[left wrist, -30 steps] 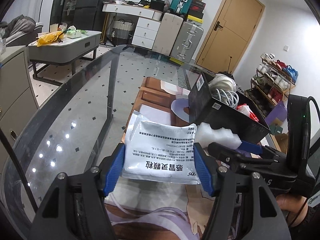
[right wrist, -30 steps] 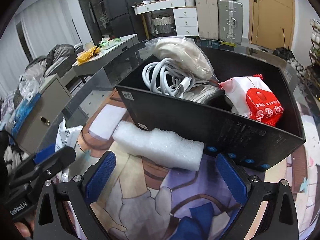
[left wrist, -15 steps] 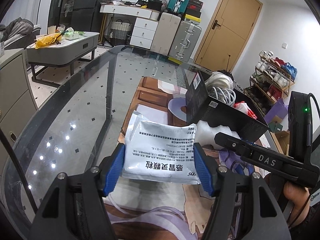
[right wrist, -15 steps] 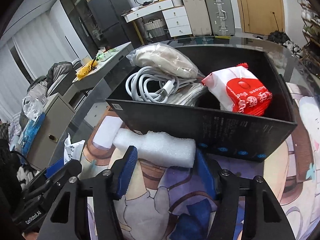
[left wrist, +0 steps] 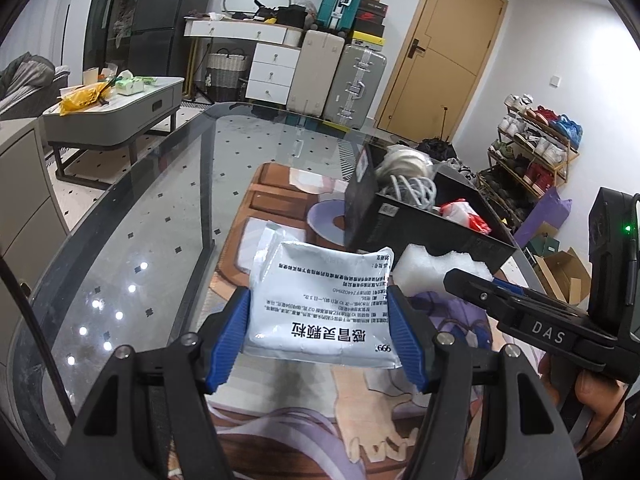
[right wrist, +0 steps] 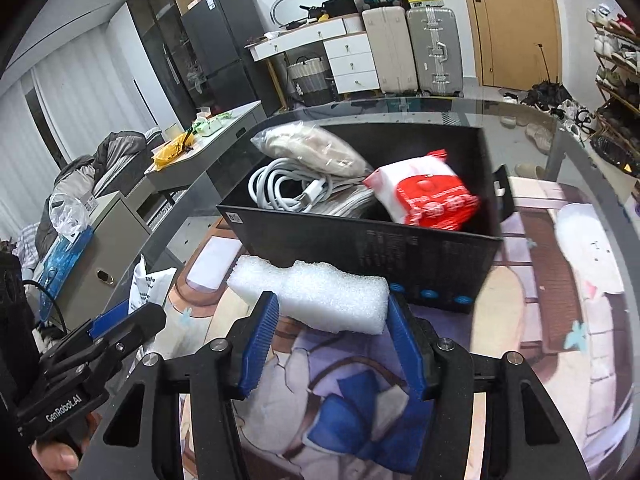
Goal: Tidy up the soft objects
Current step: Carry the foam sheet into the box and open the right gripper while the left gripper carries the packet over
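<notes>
My left gripper (left wrist: 320, 328) is shut on a white medicine pouch (left wrist: 320, 300) with black print and holds it above the mat. My right gripper (right wrist: 332, 332) is shut on a white foam block (right wrist: 316, 294), lifted just in front of the black box (right wrist: 360, 252). The foam block (left wrist: 436, 268) and the right gripper (left wrist: 516, 308) also show in the left wrist view, to the right of the pouch. The box holds a white cable coil (right wrist: 288, 186), a bagged beige item (right wrist: 312, 148) and a red and white packet (right wrist: 428, 196).
The box (left wrist: 420, 232) stands on a printed mat (right wrist: 540, 320) on a glass table (left wrist: 120, 248). A shoe rack (left wrist: 532, 148) is at the right. Suitcases (left wrist: 340, 76) and drawers stand by the far wall. A low table (left wrist: 116, 112) stands at the left.
My right gripper closed from wide open onto the foam block and lifted it off the mat. My left gripper kept the pouch and rose a little.
</notes>
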`<control>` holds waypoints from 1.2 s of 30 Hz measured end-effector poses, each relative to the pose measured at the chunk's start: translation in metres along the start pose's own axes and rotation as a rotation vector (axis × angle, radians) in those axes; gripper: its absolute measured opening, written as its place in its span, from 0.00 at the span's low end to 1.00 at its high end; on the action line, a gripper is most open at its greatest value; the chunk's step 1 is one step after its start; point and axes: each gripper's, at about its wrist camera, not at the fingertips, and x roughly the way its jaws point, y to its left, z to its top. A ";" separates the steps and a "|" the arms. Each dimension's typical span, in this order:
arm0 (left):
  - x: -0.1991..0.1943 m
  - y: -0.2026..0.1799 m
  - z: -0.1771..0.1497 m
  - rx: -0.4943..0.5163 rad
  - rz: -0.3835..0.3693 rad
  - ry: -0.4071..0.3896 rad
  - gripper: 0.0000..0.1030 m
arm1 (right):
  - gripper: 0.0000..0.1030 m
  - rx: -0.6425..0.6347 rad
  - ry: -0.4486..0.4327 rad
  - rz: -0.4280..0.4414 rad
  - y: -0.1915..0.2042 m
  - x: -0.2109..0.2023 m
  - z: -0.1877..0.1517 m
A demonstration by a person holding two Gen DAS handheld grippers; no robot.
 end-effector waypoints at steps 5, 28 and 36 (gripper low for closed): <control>-0.004 -0.010 0.001 0.033 -0.004 -0.006 0.64 | 0.55 0.002 -0.030 -0.004 -0.007 -0.017 -0.002; -0.009 -0.070 0.021 0.190 -0.028 -0.040 0.64 | 0.55 0.003 -0.165 -0.010 -0.032 -0.088 -0.005; -0.007 -0.080 0.036 0.224 -0.047 -0.061 0.64 | 0.55 0.002 -0.190 -0.025 -0.035 -0.095 0.001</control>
